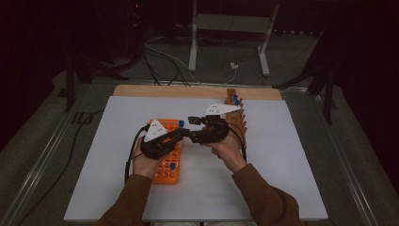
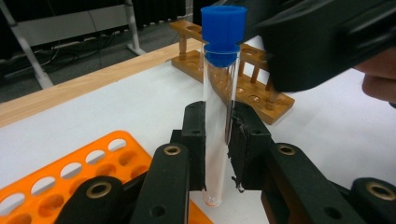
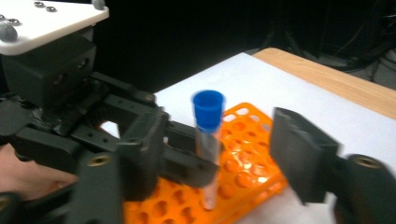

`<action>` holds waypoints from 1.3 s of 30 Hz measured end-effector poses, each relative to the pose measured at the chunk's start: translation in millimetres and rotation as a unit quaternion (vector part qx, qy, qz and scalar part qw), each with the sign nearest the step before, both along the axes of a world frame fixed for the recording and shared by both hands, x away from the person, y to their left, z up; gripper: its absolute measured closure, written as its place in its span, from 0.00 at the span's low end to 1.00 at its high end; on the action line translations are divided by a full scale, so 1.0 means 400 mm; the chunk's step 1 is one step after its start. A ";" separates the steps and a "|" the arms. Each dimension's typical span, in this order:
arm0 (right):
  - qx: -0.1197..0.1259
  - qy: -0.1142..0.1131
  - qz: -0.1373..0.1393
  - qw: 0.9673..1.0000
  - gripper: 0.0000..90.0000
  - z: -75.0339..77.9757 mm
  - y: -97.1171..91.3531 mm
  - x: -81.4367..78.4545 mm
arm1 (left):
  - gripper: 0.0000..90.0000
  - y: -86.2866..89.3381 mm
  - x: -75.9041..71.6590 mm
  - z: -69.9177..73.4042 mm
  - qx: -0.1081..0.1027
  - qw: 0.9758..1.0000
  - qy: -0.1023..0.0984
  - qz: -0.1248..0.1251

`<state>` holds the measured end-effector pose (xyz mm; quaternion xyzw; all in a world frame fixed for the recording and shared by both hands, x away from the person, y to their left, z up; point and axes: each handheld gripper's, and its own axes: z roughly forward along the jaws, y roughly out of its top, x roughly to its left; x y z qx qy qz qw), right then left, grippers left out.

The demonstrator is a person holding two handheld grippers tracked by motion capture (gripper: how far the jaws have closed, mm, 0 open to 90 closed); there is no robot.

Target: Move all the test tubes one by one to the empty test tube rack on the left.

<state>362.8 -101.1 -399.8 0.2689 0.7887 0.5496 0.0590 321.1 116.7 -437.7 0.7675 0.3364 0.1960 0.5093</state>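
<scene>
A clear test tube [image 2: 217,135] with a blue cap [image 2: 223,32] stands upright between the pads of my left gripper [image 2: 217,121], which is shut on its lower half. My right gripper [image 3: 222,154] faces it with its jaws apart; the tube [image 3: 208,140] sits in the gap and neither pad touches it. In the high view the left gripper [image 1: 181,135] and right gripper [image 1: 195,133] meet tip to tip over the right edge of the orange rack [image 1: 170,165]. The tube's bottom hangs just above that rack [image 3: 243,172].
A wooden tube rack [image 1: 237,117] stands behind the right hand, with blue-capped tubes at its far end. The orange rack holds a few blue-capped tubes. Both racks rest on a white board [image 1: 282,155] on a wooden table [image 1: 141,90]. Dark stands and cables lie beyond.
</scene>
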 end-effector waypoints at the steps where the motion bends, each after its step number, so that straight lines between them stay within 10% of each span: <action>1: -0.003 -0.004 -0.005 1.000 0.32 0.000 -0.003 0.000 | 0.87 0.004 0.000 -0.001 -0.003 1.000 0.003 0.002; 11: -0.027 -0.012 -0.062 0.998 0.01 -0.021 -0.036 0.011 | 0.87 0.028 -0.012 -0.005 -0.011 1.000 0.012 0.009; 39: -0.048 -0.031 -0.132 0.990 0.00 -0.065 -0.190 0.008 | 0.87 0.103 -0.101 -0.043 -0.038 0.999 0.032 0.015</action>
